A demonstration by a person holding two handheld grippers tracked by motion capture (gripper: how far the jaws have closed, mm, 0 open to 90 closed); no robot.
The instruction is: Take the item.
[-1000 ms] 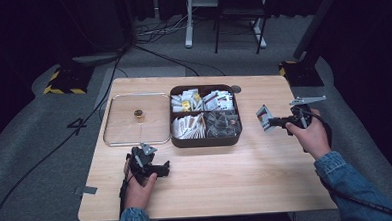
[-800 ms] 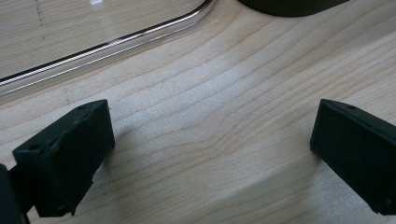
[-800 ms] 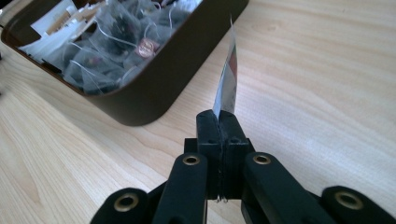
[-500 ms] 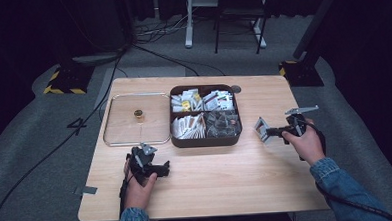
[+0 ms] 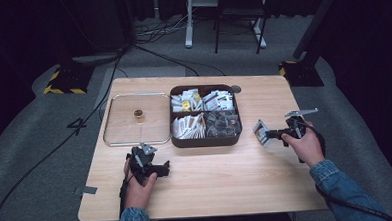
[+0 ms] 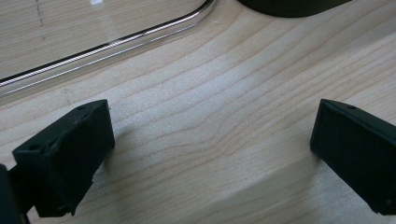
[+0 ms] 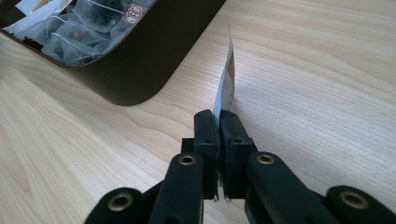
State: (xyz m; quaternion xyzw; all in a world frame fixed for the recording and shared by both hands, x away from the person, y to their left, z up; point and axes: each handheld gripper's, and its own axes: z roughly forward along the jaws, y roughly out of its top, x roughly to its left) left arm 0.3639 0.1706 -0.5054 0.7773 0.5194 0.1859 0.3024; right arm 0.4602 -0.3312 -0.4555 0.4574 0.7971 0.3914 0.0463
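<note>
A dark brown box (image 5: 205, 141) divided into compartments holds several sachets and tea bags at the table's centre. My right gripper (image 5: 267, 134) hovers just right of the box, shut on a small flat sachet (image 5: 260, 131). In the right gripper view the jaws press together on the sachet (image 7: 226, 79), which stands on edge above the wood, with my right gripper (image 7: 219, 123) close to the box wall (image 7: 154, 60). My left gripper (image 5: 164, 167) rests on the table in front of the box, open. The left gripper (image 6: 210, 154) has only bare wood between its jaws.
A clear lid (image 5: 120, 136) with a metal rim and a small brass knob (image 5: 138, 113) lies flat left of the box; its edge (image 6: 116, 42) shows ahead of the left gripper. A small grey disc (image 5: 236, 88) lies behind the box. Cables cross the floor beyond the table.
My right hand has come down toward the table with the sachet still in its jaws. The left hand has stayed where it was.
</note>
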